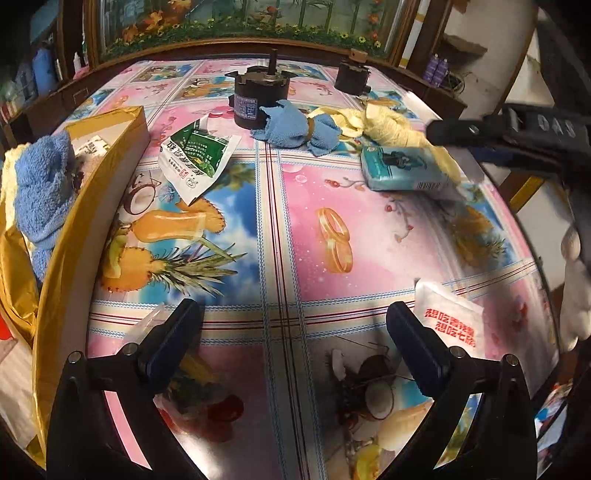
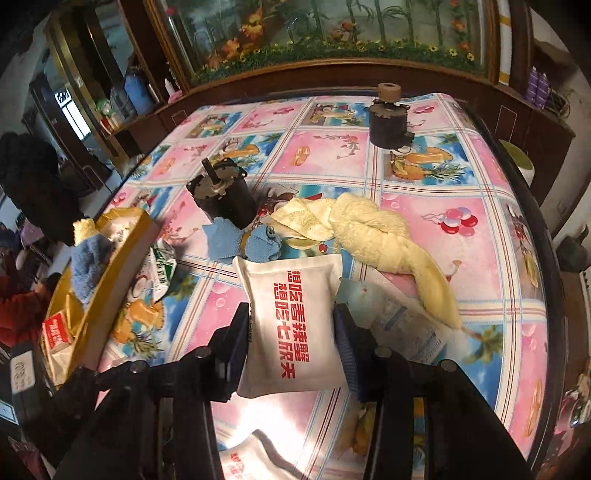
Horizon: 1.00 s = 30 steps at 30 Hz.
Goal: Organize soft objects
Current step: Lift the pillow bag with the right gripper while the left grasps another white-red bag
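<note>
Right gripper (image 2: 291, 325): jaws pinch the white packet (image 2: 291, 314) at mid-body, above the worktop (image 2: 461, 177).
Left gripper (image 1: 295, 332): jaws wide, nothing between them.
Packet feel: likely light, puffy, slick; grip its middle.
Gold box (image 1: 114, 129): probable destination, at the left.

A table (image 1: 325, 206) covered in a glossy fruit-print cloth carries two black motors. One motor (image 1: 256, 96) stands near the table's middle; the other motor (image 2: 388, 119) stands beyond it, toward the far edge. Behind the table's far edge hangs a framed landscape picture (image 2: 332, 33), and bottles (image 2: 138, 90) crowd a shelf left of it.
</note>
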{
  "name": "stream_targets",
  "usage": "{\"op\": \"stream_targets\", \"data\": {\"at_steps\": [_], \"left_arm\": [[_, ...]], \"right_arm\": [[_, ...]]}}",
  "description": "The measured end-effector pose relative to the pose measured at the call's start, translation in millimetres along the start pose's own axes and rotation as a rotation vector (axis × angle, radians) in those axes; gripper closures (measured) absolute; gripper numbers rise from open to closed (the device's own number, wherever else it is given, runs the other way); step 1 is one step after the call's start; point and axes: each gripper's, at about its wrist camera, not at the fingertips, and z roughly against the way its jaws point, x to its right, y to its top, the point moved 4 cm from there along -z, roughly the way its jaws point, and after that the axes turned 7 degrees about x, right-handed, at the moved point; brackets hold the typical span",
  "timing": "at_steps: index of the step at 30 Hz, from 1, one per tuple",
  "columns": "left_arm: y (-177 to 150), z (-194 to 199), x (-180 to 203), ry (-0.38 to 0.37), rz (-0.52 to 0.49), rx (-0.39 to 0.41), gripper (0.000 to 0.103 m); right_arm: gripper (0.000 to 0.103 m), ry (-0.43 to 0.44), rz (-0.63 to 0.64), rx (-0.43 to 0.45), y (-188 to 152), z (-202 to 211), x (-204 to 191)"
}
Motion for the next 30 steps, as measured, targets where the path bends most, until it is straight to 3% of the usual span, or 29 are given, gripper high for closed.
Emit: {"op": "stream_targets", "data": {"at_steps": [6,9,13,16,22,26,28,29,30], "left_arm": [[19.1,2.6,-9.3,-0.009,-0.007,0.013,0.001],[19.6,12.3,3.4,-0.137,-0.021,0.011,0.001],[3.5,15.7,57.0,-0.224,-0.256,0.000,0.001],[-9.4,3.1,87.5,-0.263,-0.344,-0.041,0.001],[-25.5,-22.5,120.5,-0.204,-0.487,-0.092,0.001],[-24.9,-27.9,126.3,-0.176,-0.499,-0.100,0.001],[-22.4,-25.5,124.3,-0.184,-0.486,-0.078,0.016],[-20.9,-22.4,124.2,-0.197,-0.483,-0.059,0.043],[-19.3,-20.7,122.6,-0.207,-0.475,-0.058,0.048]], "right_arm": [[0.058,0.076,-0.087,0.058,-15.4,35.4,14.4],[0.058,0.095,-0.129,0.062,-26.3,43.1,26.5],[0.058,0.099,-0.193,0.048,-46.0,49.4,44.5],[0.058,0.085,-0.226,0.041,-58.5,53.5,55.7],[0.057,0.079,-0.259,0.038,-74.1,61.8,67.4],[0.057,0.084,-0.268,0.038,-80.6,63.7,67.1],[0.057,0.091,-0.273,0.040,-82.4,65.6,66.2],[0.057,0.096,-0.275,0.043,-83.2,67.0,65.5],[0.057,0.101,-0.275,0.048,-82.8,68.7,65.0]]}}
